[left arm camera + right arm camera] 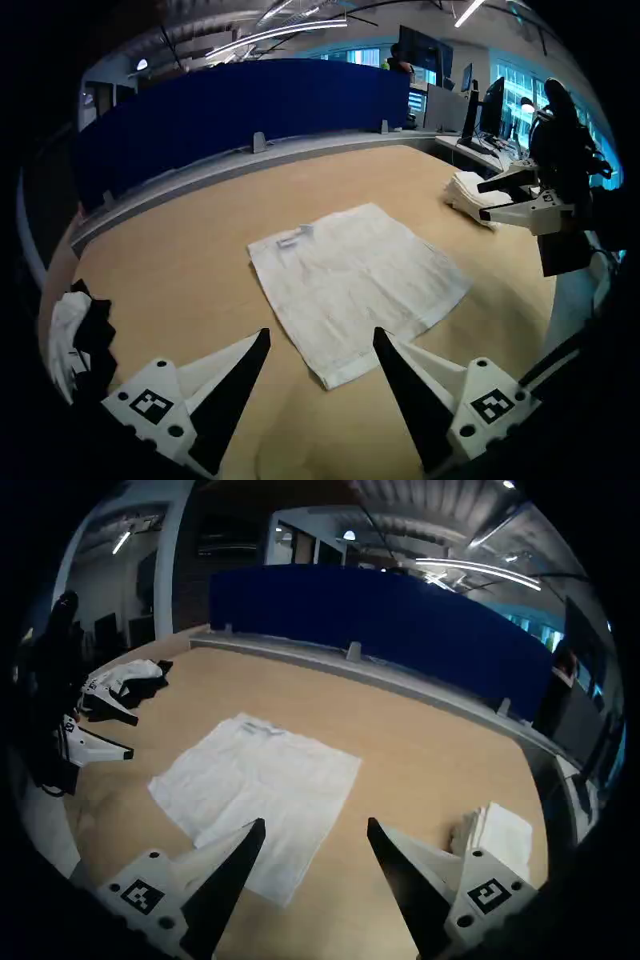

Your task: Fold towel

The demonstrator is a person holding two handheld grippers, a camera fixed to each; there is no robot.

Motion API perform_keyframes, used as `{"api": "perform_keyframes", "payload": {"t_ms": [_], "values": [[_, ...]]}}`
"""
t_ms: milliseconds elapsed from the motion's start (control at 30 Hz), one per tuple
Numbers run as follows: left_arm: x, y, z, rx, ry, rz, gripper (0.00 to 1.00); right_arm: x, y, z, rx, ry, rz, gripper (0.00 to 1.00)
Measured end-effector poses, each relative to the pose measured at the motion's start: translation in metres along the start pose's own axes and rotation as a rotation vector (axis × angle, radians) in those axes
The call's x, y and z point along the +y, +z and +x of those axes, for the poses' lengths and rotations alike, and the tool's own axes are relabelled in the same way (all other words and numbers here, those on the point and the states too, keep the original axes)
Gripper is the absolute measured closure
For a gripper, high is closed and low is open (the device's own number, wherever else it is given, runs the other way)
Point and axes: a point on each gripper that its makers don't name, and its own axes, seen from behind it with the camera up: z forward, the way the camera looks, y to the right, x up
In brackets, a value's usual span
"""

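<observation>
Lying half cut off at the edge of the left gripper view, a black-and-white cloth heap (76,336) is hard to identify. The white towel (356,288) lies flat, roughly square and finely textured, on the tan surface (200,240). Its near corner is just ahead of the left gripper (320,332), whose fingers are apart and hold nothing. The right gripper (315,822) is likewise spread, with the towel's edge just before it.

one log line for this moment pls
stage: pre-grasp | towel: spread flat on table | left tool: open, empty | right tool: open, empty | folded stack: aside
</observation>
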Motion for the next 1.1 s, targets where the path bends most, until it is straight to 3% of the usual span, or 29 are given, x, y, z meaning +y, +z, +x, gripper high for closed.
{"api": "perform_keyframes", "payload": {"t_ms": [267, 567, 767, 900, 1100], "values": [[0.009, 0.020, -0.039, -0.079, -0.048, -0.026, 0.05, -0.013, 0.017, -0.039, -0.067, 0.025, 0.033, 0.02], [0.011, 0.030, -0.064, -0.149, -0.074, -0.029, 0.07, -0.017, 0.025, -0.068, -0.118, 0.046, 0.050, 0.05], [0.014, 0.036, -0.075, -0.190, -0.102, -0.029, 0.15, -0.020, 0.029, -0.084, -0.149, 0.052, 0.063, 0.17], [0.019, 0.037, -0.079, -0.199, -0.124, -0.036, 0.17, -0.024, 0.032, -0.095, -0.169, 0.059, 0.077, 0.19], [0.021, 0.040, -0.084, -0.220, -0.135, -0.033, 0.22, -0.031, 0.033, -0.111, -0.204, 0.069, 0.095, 0.42]]}}
